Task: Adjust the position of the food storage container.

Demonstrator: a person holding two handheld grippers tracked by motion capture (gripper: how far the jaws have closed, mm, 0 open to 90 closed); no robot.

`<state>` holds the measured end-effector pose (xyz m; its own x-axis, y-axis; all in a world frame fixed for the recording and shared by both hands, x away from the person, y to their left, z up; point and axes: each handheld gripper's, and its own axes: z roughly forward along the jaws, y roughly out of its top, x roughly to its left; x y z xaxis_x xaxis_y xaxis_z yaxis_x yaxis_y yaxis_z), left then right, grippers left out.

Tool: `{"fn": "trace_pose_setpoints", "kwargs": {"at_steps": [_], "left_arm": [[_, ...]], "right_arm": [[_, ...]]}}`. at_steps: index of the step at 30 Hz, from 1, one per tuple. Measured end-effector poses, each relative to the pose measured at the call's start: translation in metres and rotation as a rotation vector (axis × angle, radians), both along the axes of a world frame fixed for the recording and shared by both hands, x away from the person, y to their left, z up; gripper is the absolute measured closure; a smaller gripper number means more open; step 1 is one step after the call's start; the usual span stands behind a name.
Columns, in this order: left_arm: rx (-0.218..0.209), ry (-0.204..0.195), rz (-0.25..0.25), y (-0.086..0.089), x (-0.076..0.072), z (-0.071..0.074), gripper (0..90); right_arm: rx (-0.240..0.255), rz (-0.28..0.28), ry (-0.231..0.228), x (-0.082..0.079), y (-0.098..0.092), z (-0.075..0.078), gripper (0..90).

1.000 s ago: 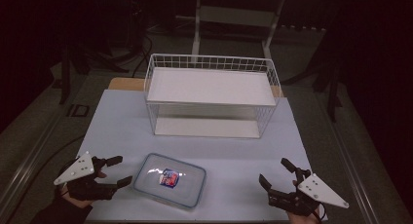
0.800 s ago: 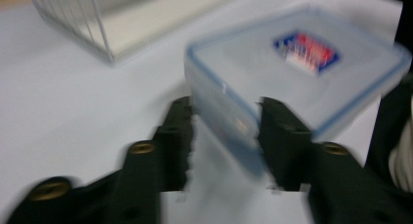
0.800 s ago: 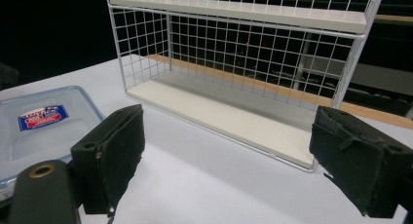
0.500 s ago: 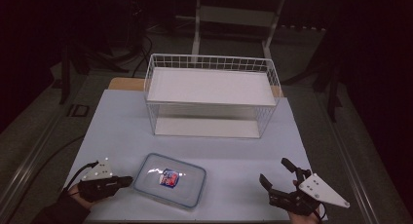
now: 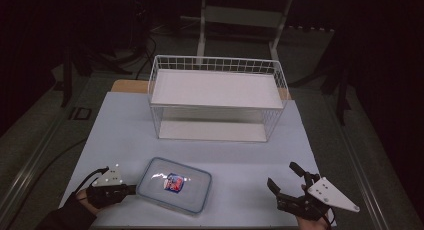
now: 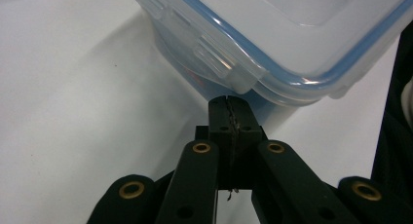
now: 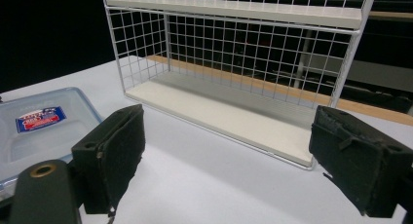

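A clear plastic food container [image 5: 174,185] with a blue-sealed snap lid lies flat on the white table [image 5: 125,125], near the front edge and a little left of centre. A red and blue label [image 5: 173,182] shows on it.

The left gripper [image 5: 131,189] sits low at the container's left short end, held by a dark-sleeved hand [image 5: 90,199]. Its jaws have just been closing and now meet pad to pad with nothing between them. In the left gripper view the closed tips [image 6: 229,107] rest just under the rim of the lid, right below a snap latch [image 6: 216,63] — whether they actually touch the container's wall cannot be told.

The right gripper [image 5: 284,177] rests at the front right of the table, well apart from the container, its grey three-cornered plate [image 5: 331,194] pointing right. Its jaws stand wide apart and empty. In the right gripper view the two black pads [image 7: 117,156] frame the table.

Behind, towards the far side of the table, stands a white wire rack [image 5: 217,97] with two white shelves — one at the top and one at the bottom. The upper shelf [image 5: 215,87] and the lower shelf [image 5: 212,131] carry nothing.
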<state>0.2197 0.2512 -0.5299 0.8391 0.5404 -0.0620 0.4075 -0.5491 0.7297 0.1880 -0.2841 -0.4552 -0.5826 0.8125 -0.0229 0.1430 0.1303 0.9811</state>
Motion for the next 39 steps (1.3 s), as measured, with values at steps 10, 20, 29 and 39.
{"fn": "trace_pose_setpoints", "kwargs": {"at_steps": [10, 20, 29, 39], "left_arm": [[-0.008, 0.011, -0.048, -0.015, 0.004, 0.003, 89.8], [-0.004, 0.016, -0.109, -0.041, 0.010, 0.002, 89.8], [0.012, 0.021, -0.100, -0.035, 0.006, 0.003, 89.7], [0.005, 0.048, -0.150, -0.053, 0.008, 0.001, 89.7]], "right_arm": [[0.002, -0.003, 0.004, 0.001, -0.001, 0.000, 12.9], [0.001, -0.004, 0.004, 0.001, -0.001, 0.000, 12.9], [0.003, -0.001, 0.011, 0.002, -0.001, -0.001, 12.9], [-0.006, -0.004, 0.010, 0.002, 0.000, -0.001, 12.9]]}}
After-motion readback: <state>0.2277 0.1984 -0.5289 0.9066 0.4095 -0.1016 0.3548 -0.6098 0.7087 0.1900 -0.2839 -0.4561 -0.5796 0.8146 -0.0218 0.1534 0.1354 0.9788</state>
